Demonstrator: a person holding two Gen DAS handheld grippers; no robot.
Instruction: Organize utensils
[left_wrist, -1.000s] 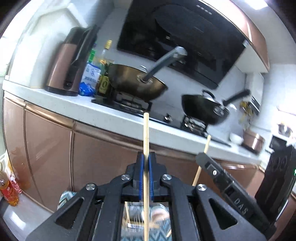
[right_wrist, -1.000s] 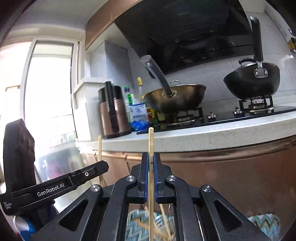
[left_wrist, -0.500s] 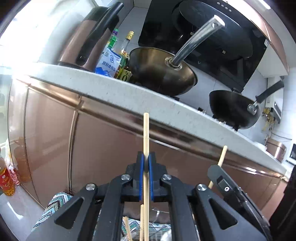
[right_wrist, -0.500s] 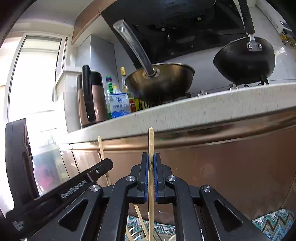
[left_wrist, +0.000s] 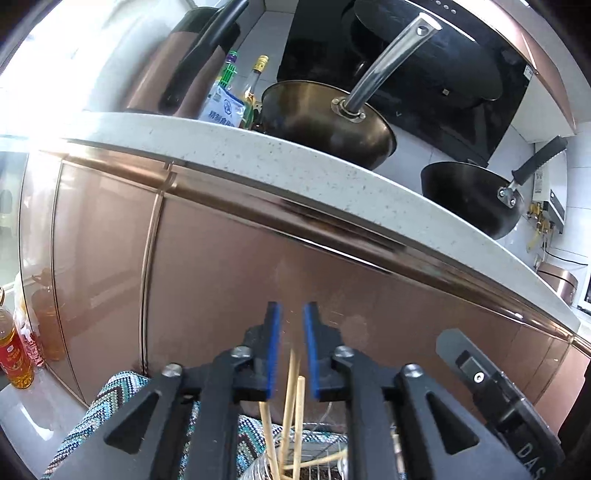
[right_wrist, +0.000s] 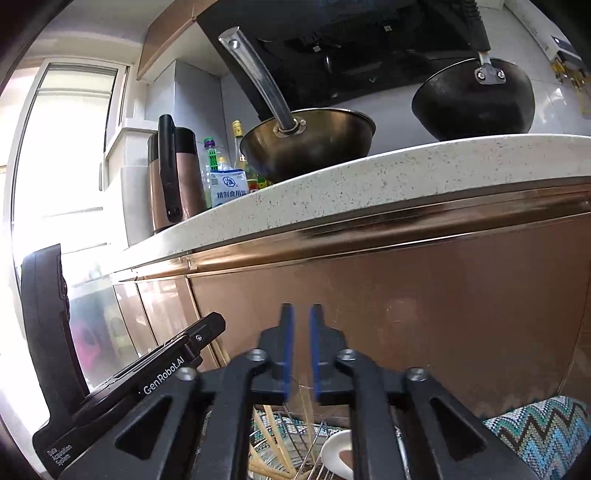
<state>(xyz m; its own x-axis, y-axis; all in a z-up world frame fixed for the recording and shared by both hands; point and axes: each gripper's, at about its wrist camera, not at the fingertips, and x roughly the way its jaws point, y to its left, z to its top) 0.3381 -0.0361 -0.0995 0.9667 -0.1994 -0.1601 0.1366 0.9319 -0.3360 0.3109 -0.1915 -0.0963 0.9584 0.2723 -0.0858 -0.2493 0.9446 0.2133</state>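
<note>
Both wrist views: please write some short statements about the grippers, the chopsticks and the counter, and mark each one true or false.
1. The left gripper is open. True.
2. The right gripper is clamped on a chopstick. False: its fingers stand apart with nothing between them.
3. Chopsticks stand in the wire rack below the grippers. True.
4. Two pans rest on the counter. True.
5. The brass pan has a black handle. False: its handle is silver metal.

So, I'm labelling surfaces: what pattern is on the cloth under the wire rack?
A zigzag chevron cloth in blue, teal, white and brown, clearest in the right wrist view.
</note>
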